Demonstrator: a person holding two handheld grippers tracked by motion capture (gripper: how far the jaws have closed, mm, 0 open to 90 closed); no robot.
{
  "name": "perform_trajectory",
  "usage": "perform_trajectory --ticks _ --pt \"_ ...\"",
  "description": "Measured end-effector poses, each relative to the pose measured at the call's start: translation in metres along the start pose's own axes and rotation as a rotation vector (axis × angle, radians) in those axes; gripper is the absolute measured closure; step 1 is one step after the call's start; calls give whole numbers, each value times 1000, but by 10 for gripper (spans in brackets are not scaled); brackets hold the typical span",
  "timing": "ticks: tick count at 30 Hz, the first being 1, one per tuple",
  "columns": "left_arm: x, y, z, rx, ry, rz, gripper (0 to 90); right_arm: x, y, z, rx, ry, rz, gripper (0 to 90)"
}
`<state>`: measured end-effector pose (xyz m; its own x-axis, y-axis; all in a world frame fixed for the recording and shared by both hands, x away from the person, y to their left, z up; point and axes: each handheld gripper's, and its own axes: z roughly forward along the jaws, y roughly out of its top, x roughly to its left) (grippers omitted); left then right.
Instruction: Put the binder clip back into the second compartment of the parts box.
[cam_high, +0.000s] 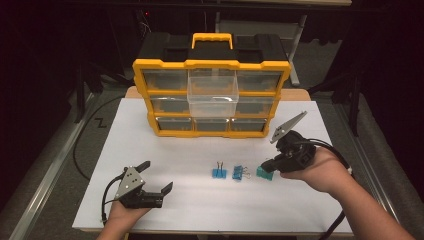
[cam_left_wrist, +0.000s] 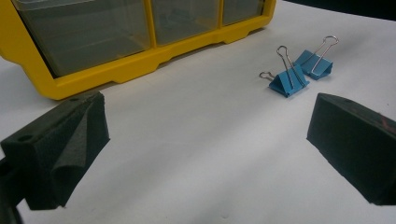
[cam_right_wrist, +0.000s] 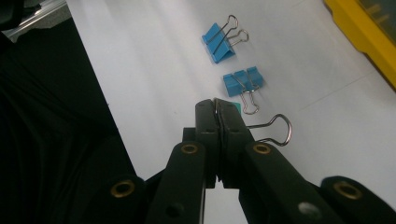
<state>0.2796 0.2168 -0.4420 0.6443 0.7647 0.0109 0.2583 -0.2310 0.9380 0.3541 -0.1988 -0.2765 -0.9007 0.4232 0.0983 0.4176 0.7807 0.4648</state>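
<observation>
Nearby, yellow organizer, two blue clips, right tool gripping teal clip

light: dim overall, surroundings near black | worktop: brightest area, evenly lit, soft faint shadows | focus: high view slightly soft
</observation>
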Motion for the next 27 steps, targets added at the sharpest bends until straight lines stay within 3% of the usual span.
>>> perform_trajectory --ticks 27 --pt "0 0 0 0 -6 -2 2 6 43 -54 14 -1 -65 900"
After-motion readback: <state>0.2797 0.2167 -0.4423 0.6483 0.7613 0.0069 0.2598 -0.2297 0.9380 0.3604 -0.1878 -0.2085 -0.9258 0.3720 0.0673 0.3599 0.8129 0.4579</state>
